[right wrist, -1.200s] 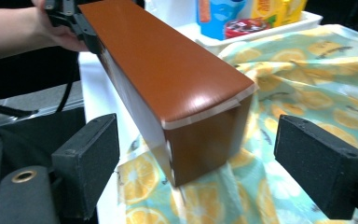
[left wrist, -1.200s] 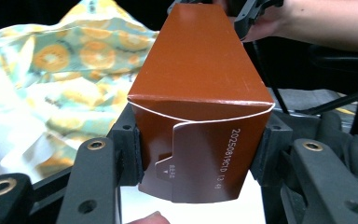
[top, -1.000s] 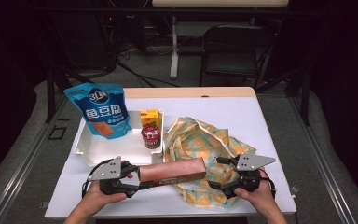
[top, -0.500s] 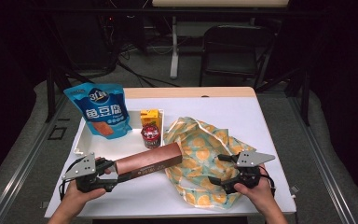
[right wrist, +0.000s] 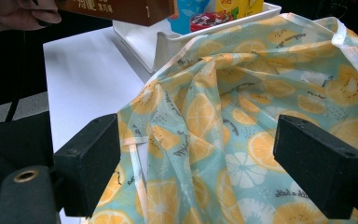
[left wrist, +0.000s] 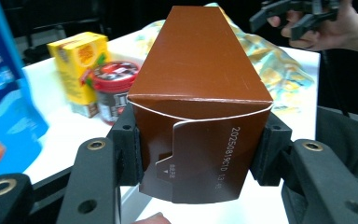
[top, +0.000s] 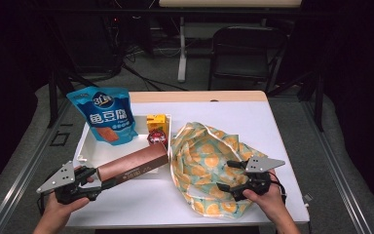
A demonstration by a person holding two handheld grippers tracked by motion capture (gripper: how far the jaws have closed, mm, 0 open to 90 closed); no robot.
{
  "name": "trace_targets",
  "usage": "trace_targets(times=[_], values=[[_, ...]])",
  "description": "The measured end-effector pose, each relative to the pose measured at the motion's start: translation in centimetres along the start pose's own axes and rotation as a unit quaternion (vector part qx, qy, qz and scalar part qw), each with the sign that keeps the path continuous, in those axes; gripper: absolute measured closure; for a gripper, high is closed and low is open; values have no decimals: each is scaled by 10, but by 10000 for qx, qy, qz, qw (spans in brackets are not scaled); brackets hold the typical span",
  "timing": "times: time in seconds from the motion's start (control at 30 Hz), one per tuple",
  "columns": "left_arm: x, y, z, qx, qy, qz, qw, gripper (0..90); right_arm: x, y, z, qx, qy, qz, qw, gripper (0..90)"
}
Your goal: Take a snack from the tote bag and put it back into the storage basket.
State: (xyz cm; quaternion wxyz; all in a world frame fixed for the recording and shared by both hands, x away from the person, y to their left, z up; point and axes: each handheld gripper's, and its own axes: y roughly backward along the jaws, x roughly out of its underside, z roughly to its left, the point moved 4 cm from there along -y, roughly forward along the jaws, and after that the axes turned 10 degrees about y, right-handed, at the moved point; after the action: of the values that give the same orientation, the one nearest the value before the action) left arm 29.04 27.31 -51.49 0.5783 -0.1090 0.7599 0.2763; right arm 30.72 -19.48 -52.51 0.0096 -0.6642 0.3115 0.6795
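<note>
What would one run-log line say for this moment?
left hand-held gripper: shut on brown box | right hand-held gripper: open over orange-print bag | white tray: holds pouch, carton, jar

White table with white tray and orange-print cloth bag

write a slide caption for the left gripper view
Left gripper clamps one end of a brown carton, with a yellow juice box beside it.
</note>
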Motion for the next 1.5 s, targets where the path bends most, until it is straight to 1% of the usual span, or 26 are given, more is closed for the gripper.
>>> trace_targets(times=[0.07,0.1,0.17,0.2,0.23,0.3,0.33,0.37,0.4,0.43,0.53,0.57,0.67,0.77,0.8,0.83,0.87,0.9,0.93,1.03,1.17,1.23,1.37,1.43,1.47,1.5], values=[[2,2,3,-51,47,7,10000,481,0,0,0,-3,0,17,10000,148],[3,3,5,-38,38,64,10000,481,1,-1,0,5,-28,8,10000,148],[6,4,9,-153,51,99,9998,480,1,-1,0,-16,-13,46,10000,148],[8,4,10,-175,80,110,9998,480,1,-1,0,-15,-14,47,10000,148],[9,5,11,-125,94,142,9998,480,1,-1,0,-15,-16,38,10000,148],[11,6,15,-208,104,183,9996,480,2,-1,0,1,-17,45,10000,148],[13,6,16,-207,154,161,9995,480,2,-1,0,1,-25,47,10000,148],[14,7,18,-291,183,131,9993,480,2,-2,-1,-2,-29,48,10000,148],[14,9,20,-272,202,131,9993,480,3,-1,0,2,-41,43,10000,148],[15,10,22,-353,220,131,9991,480,3,-1,-1,-3,-38,50,10000,148],[19,13,27,-352,299,158,9988,480,3,-2,-1,-4,-32,56,10000,148],[20,13,29,-448,315,143,9984,480,3,-2,-1,-1,-37,57,10000,148],[24,11,31,-468,319,271,9980,479,3,-3,0,-12,-20,78,10000,148],[29,8,35,-546,333,387,9972,479,3,-4,0,-23,-18,74,10000,148],[31,8,36,-656,352,406,9964,478,3,-4,0,-25,-16,82,10000,149],[31,9,38,-606,364,467,9964,478,3,-4,1,-18,-20,77,10000,148],[32,8,40,-735,393,404,9957,478,3,-4,1,-20,-19,74,10000,148],[33,9,41,-625,421,505,9959,478,3,-4,1,-16,-18,82,10000,148],[34,7,42,-805,456,422,9948,478,4,-5,1,-21,-23,82,10000,148],[38,2,46,-816,499,561,9938,477,4,-5,1,-34,-26,109,9999,149],[42,-4,50,-1038,568,670,9907,475,4,-6,2,-44,-11,106,9999,149],[43,-5,50,-937,638,683,9912,474,4,-6,2,-45,-1,122,9999,148],[43,-8,51,-924,701,686,9909,468,4,-7,2,-41,1,131,9999,149],[44,-9,52,-1000,790,623,9899,462,4,-7,2,-41,17,154,9999,148],[45,-8,53,-902,814,676,9903,457,4,-7,2,-49,6,147,9999,149],[45,-8,53,-907,836,694,9899,452,4,-7,3,-50,-1,142,9999,149]])
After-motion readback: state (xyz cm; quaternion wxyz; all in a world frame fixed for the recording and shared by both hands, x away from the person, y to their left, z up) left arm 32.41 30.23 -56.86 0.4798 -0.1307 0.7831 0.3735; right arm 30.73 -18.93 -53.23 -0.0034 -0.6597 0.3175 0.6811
